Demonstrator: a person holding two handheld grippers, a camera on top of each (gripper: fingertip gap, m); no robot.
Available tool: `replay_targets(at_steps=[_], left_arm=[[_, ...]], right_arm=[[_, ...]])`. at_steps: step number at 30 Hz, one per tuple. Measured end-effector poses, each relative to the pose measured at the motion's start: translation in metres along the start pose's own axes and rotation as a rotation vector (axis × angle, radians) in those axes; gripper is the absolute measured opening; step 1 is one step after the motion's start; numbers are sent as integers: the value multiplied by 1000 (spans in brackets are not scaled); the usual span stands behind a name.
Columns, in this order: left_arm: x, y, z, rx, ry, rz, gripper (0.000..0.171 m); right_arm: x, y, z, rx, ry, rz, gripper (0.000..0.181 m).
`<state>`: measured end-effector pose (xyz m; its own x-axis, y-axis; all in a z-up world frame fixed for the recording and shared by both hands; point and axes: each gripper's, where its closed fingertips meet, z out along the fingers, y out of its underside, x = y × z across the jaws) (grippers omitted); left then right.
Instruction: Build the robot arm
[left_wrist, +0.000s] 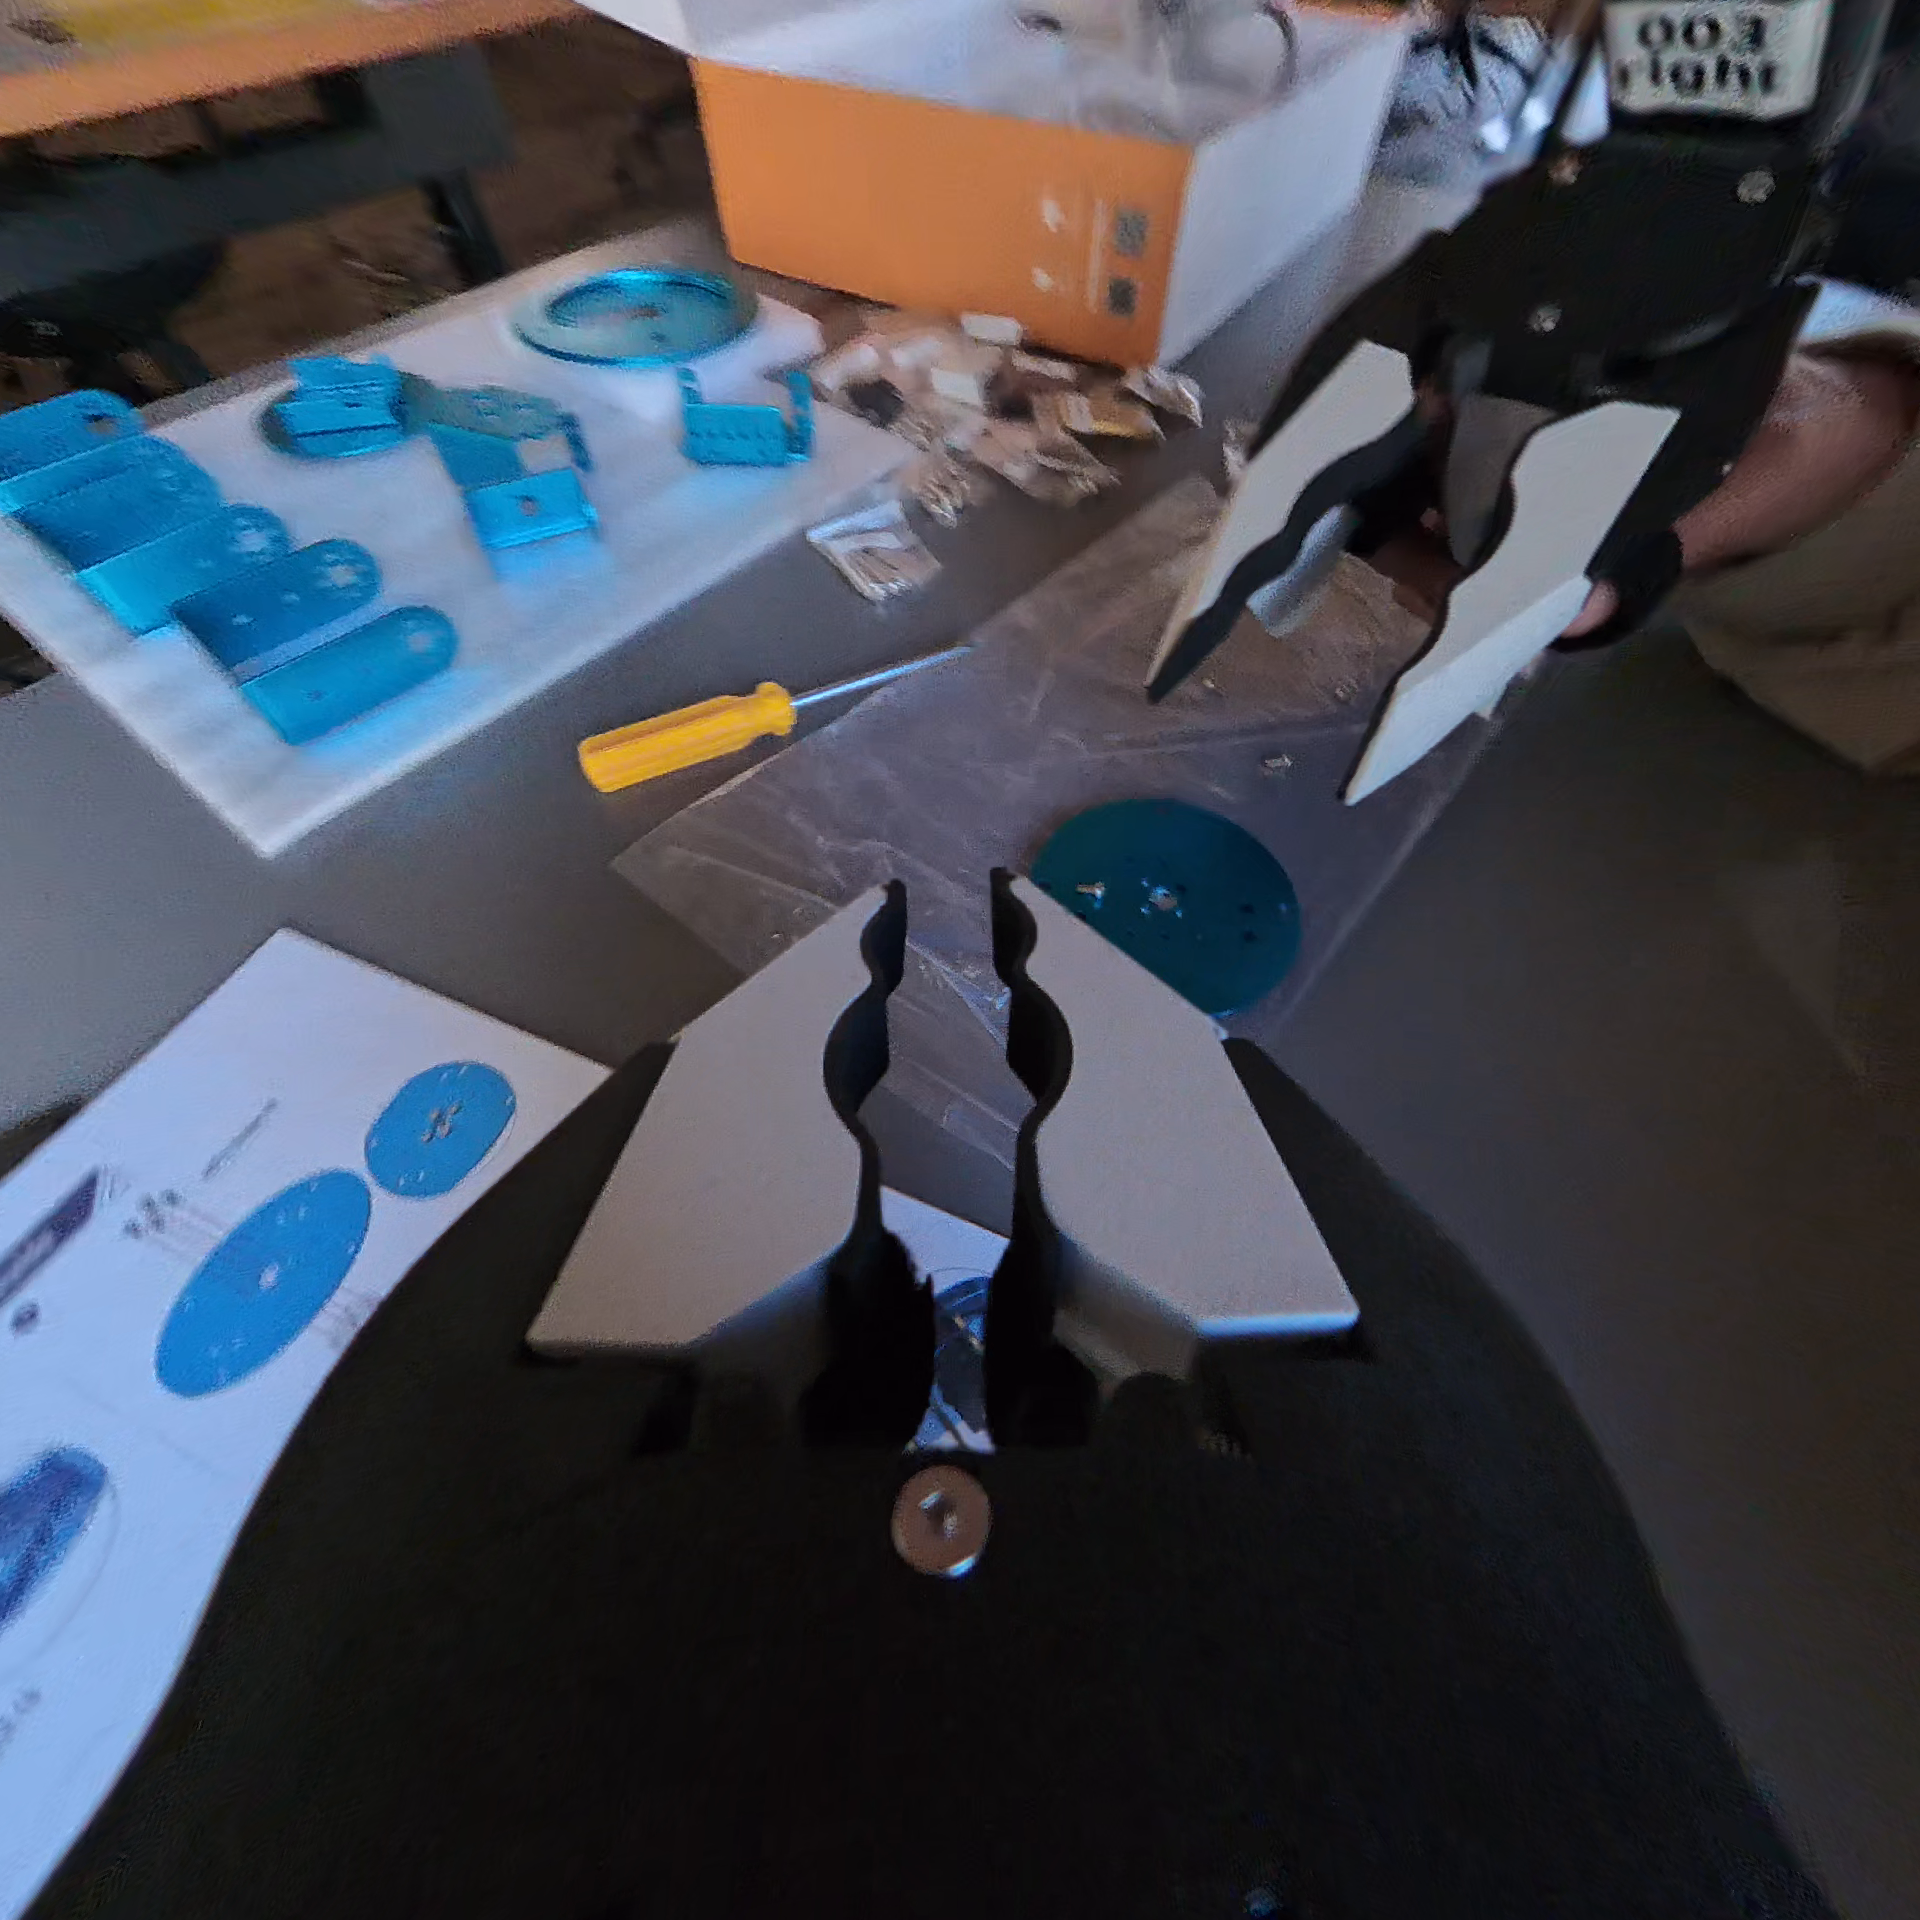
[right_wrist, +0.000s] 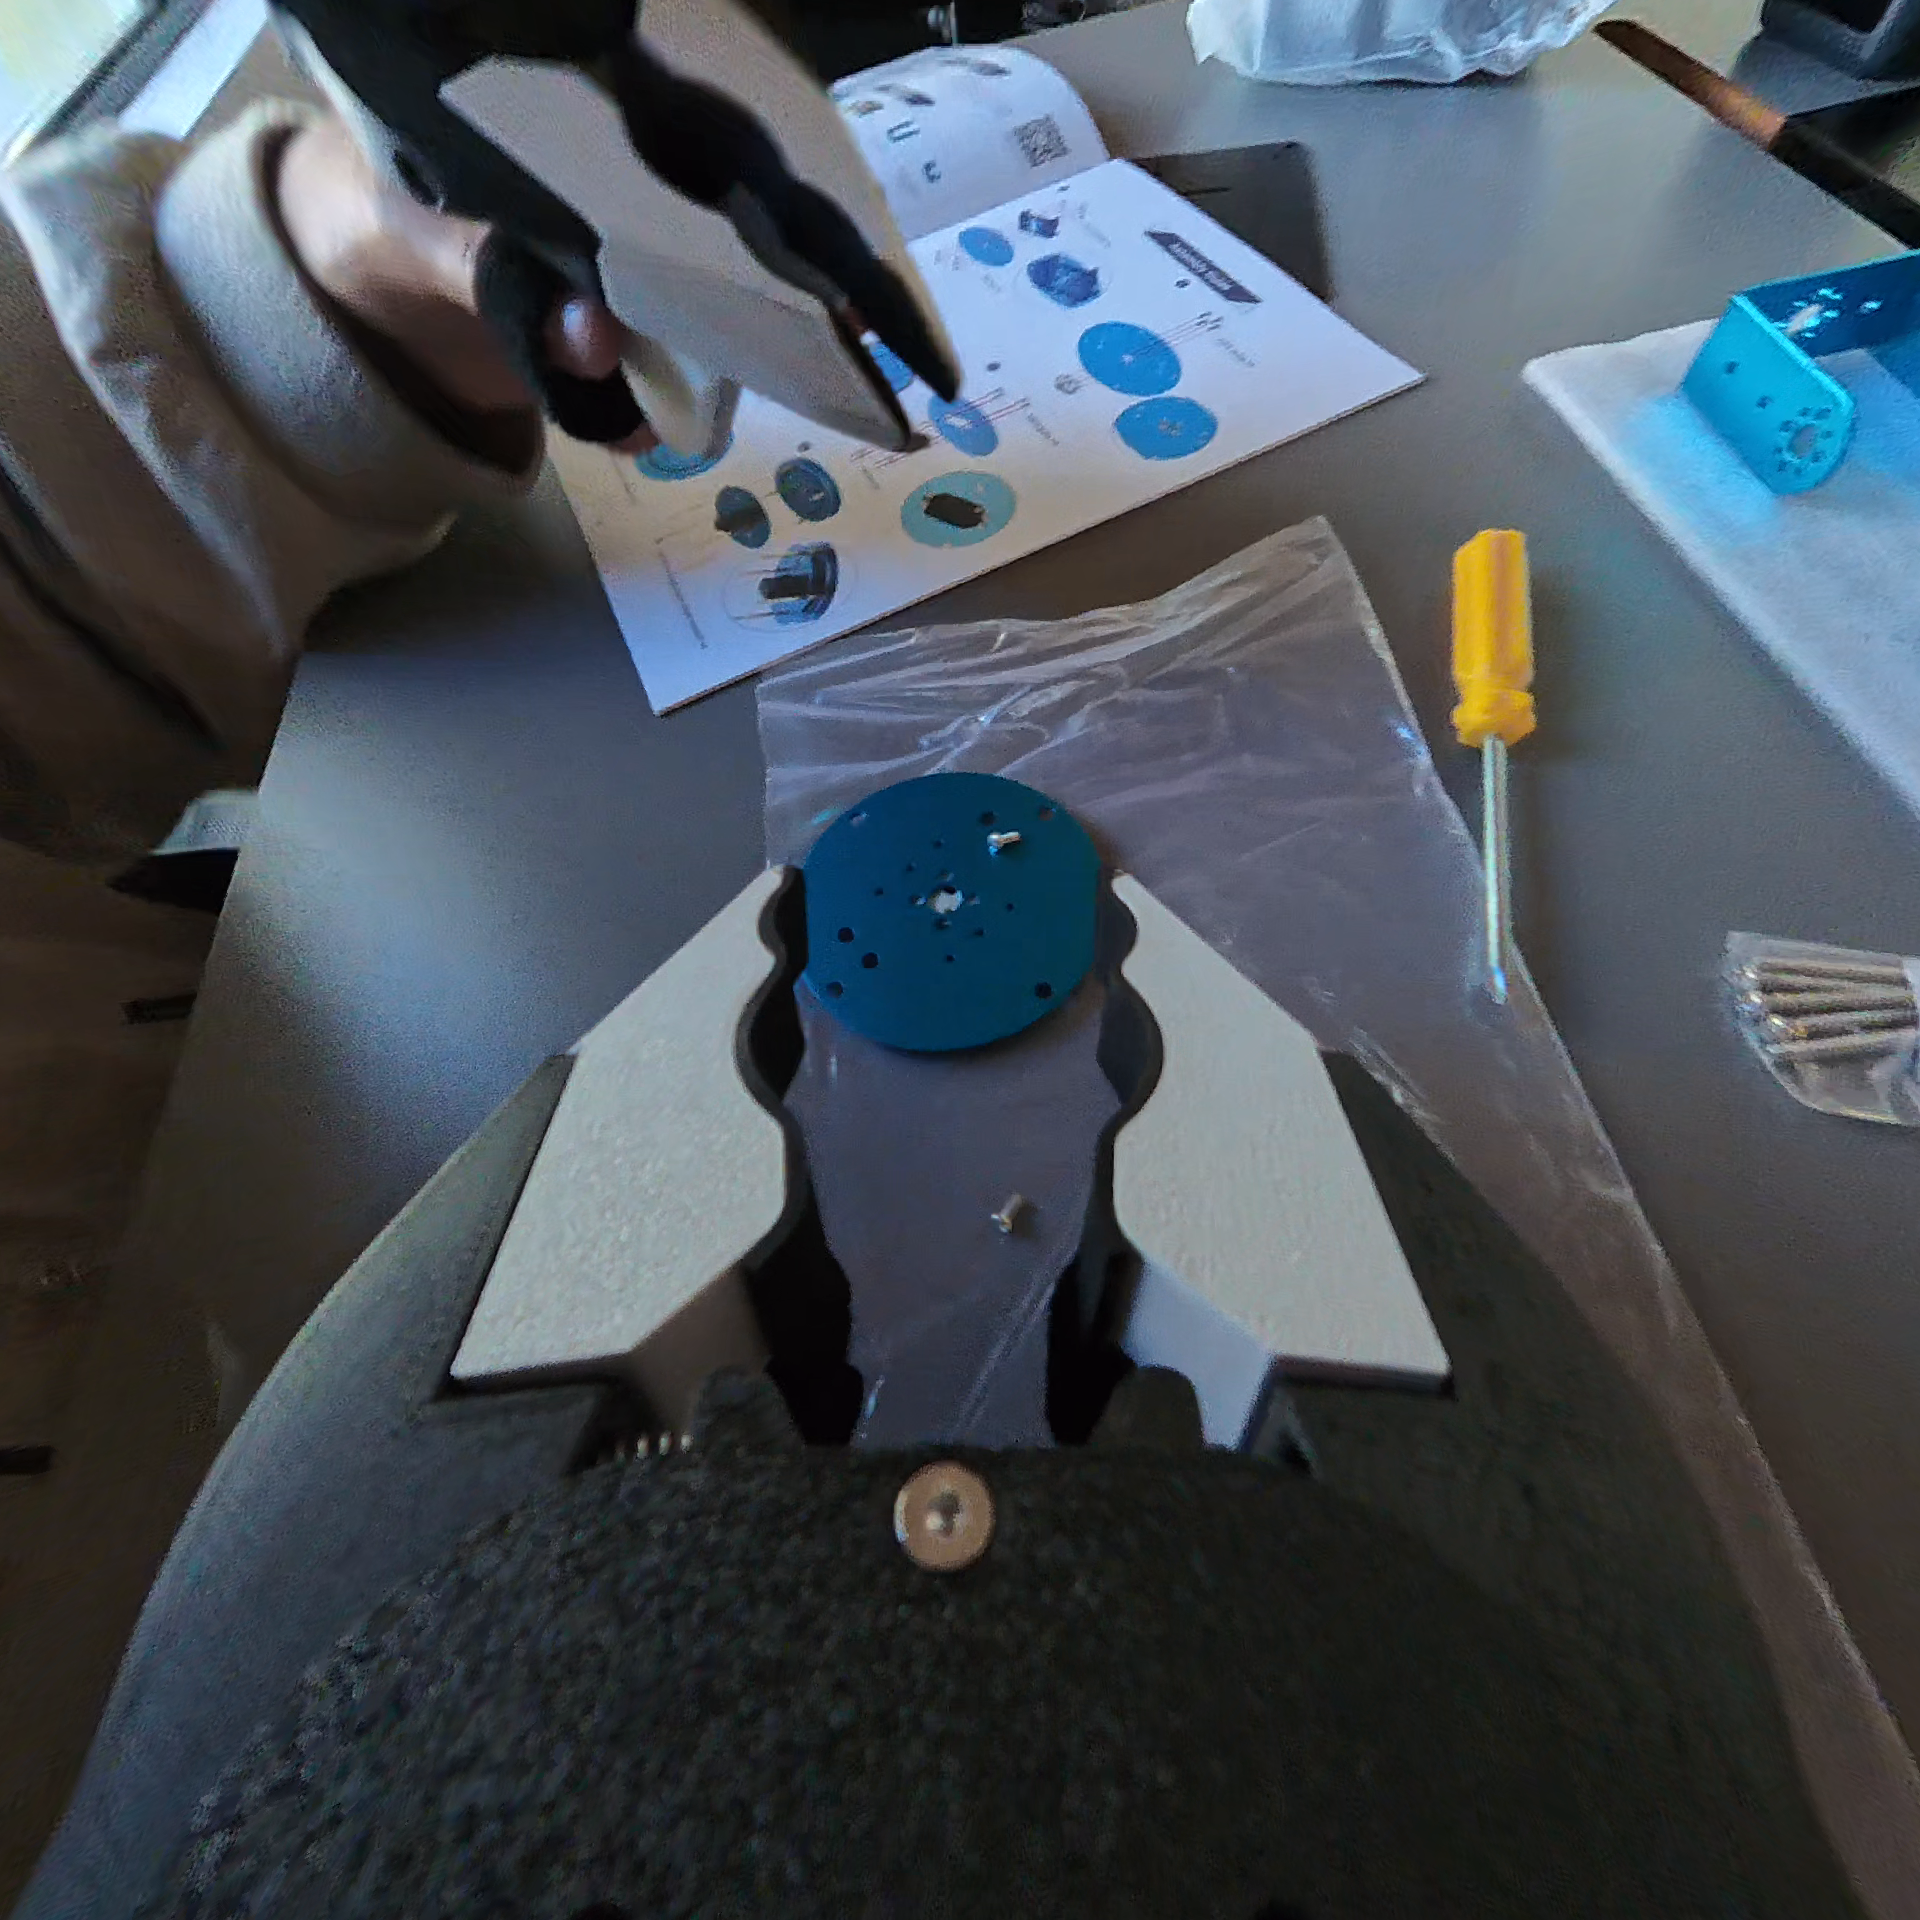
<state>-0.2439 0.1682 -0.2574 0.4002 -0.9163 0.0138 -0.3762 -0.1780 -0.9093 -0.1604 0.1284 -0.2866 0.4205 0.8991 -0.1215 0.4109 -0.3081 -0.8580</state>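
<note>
- My right gripper has its jaws spread wide and holds nothing; it hangs low over the clear plastic bag, tips either side of the blue round plate.
- A small screw stands in the plate, past its centre hole; a loose screw lies on the bag nearer me, between the fingers.
- My left gripper is nearly pressed together, a narrow gap left, empty, above the instruction sheet.
- The plate sits just ahead-right of its tips.
- I judge any closing here should be slow: plate thin, bag slippery.
- Farther out: the yellow screwdriver, a bag of screws, and blue brackets on the surface.
</note>
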Motion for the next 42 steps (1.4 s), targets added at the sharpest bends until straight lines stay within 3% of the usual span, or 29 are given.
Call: replay_targets(at_steps=[3, 6, 9, 16, 23, 27, 33, 42], left_arm=[[11, 2, 13, -83, 98, 144, 16], [22, 19, 30, -186, 215, 226, 15], [29, 21, 39, -151, 293, 225, 15], [10, 1, 31, 39, 183, 173, 9], [3, -12, 22, 114, 238, 15, 9], [5, -7, 23, 86, 225, 61, 9], [16, 16, 33, -21, 230, 175, 9], [20, 24, 39, -44, 218, 224, 9]], right_arm=[[-9, 4, 12, -46, 30, -67, 58], [-8, 1, 21, -66, 110, -142, 32], [-3, 0, 29, -77, 154, -140, 24], [6, 11, 46, -168, 116, -86, 15], [10, 16, 52, -191, 135, -131, 11], [11, 18, 54, -203, 159, -177, 0], [13, 11, 48, -184, 179, -179, 0], [18, 14, 46, -198, 159, -137, 10]])
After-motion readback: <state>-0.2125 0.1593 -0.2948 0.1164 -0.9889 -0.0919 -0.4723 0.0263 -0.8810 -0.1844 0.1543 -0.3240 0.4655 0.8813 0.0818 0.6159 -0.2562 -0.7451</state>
